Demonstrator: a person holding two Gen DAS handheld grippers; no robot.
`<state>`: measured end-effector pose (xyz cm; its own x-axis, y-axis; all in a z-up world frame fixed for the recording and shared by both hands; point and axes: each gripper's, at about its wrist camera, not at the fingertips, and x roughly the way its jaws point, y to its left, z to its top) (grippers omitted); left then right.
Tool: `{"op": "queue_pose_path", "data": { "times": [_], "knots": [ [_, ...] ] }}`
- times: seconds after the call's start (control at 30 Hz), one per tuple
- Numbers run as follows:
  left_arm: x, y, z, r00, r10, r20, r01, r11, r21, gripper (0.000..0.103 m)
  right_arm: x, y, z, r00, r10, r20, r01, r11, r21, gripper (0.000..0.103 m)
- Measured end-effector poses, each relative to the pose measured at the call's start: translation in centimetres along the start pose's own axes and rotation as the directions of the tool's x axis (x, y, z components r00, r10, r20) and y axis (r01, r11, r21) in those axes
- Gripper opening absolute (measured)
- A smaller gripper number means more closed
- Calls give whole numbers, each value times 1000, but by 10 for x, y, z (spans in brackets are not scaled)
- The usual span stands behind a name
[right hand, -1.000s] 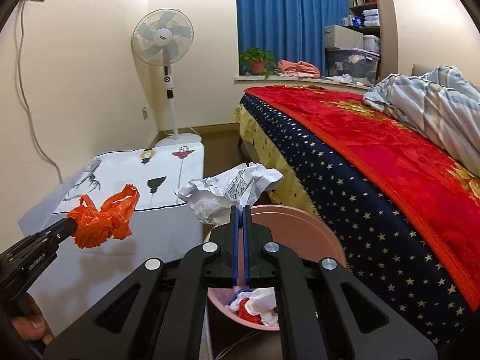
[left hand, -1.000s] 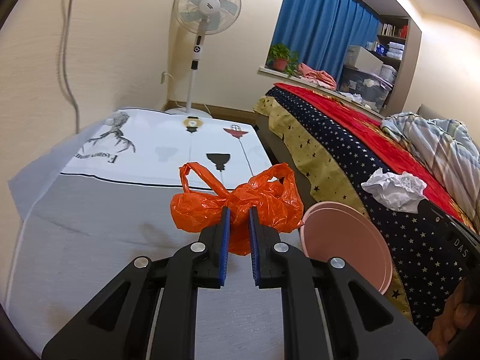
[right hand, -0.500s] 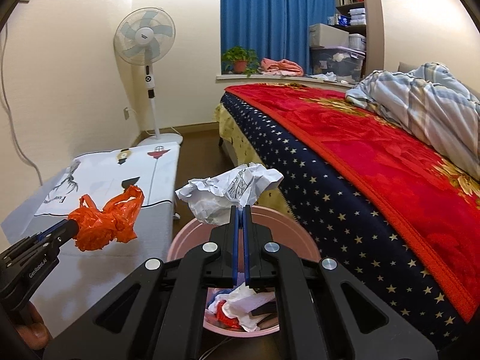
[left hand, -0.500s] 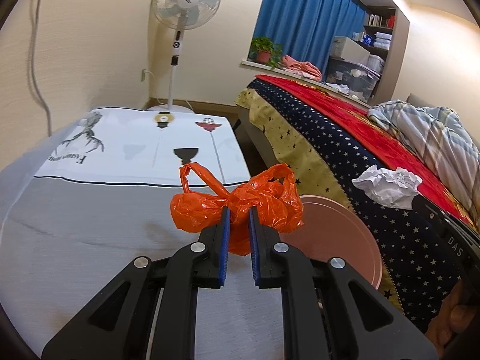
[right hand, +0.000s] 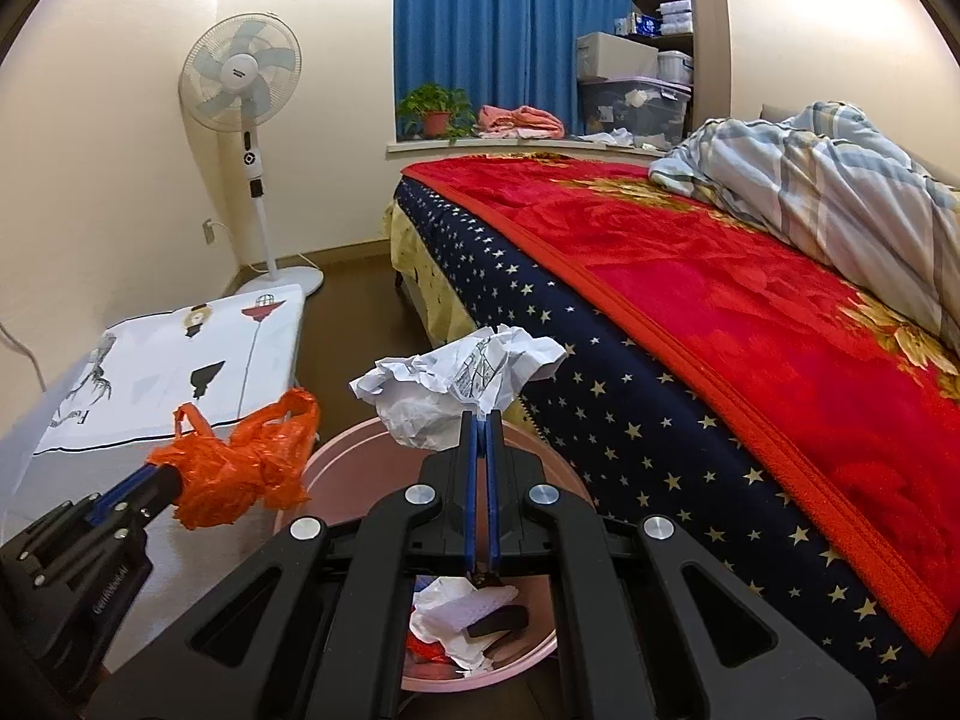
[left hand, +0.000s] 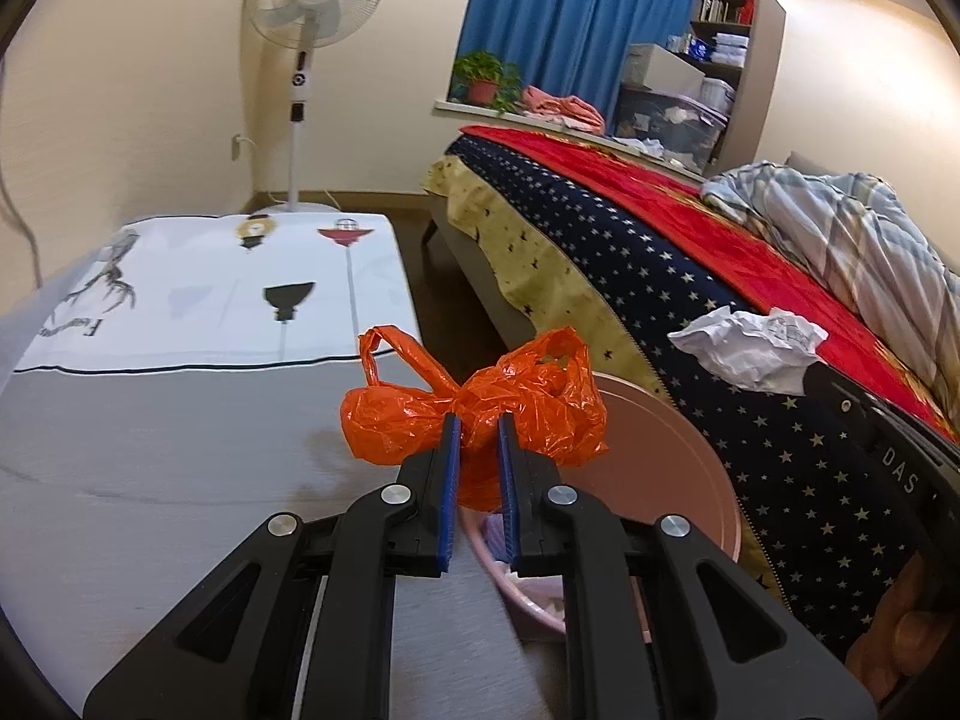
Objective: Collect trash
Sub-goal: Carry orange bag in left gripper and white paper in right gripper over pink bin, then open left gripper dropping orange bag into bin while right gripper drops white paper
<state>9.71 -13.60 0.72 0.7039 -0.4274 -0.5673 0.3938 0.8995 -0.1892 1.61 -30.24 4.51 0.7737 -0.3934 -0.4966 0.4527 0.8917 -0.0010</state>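
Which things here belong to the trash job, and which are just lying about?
Job:
- orange bag, held by left gripper
- crumpled paper, held by right gripper
- pink bin with trash inside

Lying about:
- fan
- bed
- striped quilt
- potted plant
- printed sheet

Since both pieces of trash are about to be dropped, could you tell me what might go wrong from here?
1. The orange bag in the left claw hangs at the pink bin's left rim; released now, it may land outside.
2. The crumpled paper in the right claw is light and could bounce off the trash already inside.
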Motion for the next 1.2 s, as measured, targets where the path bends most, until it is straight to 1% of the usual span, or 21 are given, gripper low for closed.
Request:
{"op": "queue_pose_path", "data": {
  "times": [0.4,0.73,0.8,0.83,0.87,0.9,0.97,1.03,1.07,1.1,1.13,1.17,1.2],
  "knots": [
    [30,-28,-5,998,-43,-43,44,999,11,12,19,-15,0,999,-38,-34,38,999,21,3],
    [44,-36,-6,996,-69,-64,69,998,5,13,28,-20,-1,997,-48,-59,50,998,27,3],
    [47,-37,-6,993,-90,-73,91,996,8,14,31,-19,-2,996,-49,-73,51,998,22,7],
    [48,-37,-6,992,-96,-80,97,995,8,21,32,-19,-2,995,-53,-84,55,998,20,8],
    [47,-36,-6,993,-91,-78,92,996,11,25,32,-20,-2,994,-62,-85,64,998,24,17],
    [43,-33,-5,995,-80,-65,81,997,10,30,31,-22,-2,994,-69,-82,72,997,32,36],
    [38,-27,-4,996,-76,-55,75,997,-6,31,26,-25,-1,995,-78,-68,82,995,53,55],
    [30,-20,-1,996,-76,-44,75,997,-30,31,22,-23,0,995,-72,-62,75,996,44,56],
    [25,-17,0,997,-72,-37,71,997,-32,31,18,-21,0,996,-65,-58,67,997,36,58],
    [18,-15,1,998,-65,-24,64,997,-31,36,15,-19,1,997,-56,-56,58,998,31,67],
    [13,-13,2,998,-60,-14,60,998,-30,44,11,-18,1,998,-49,-51,50,998,26,72],
    [6,-11,3,999,-54,-3,54,998,-30,47,4,-16,3,998,-46,-42,47,999,20,83],
    [-1,-9,3,999,-47,8,47,998,-31,54,-2,-15,4,999,-43,-34,43,999,15,92]
  ]
}}
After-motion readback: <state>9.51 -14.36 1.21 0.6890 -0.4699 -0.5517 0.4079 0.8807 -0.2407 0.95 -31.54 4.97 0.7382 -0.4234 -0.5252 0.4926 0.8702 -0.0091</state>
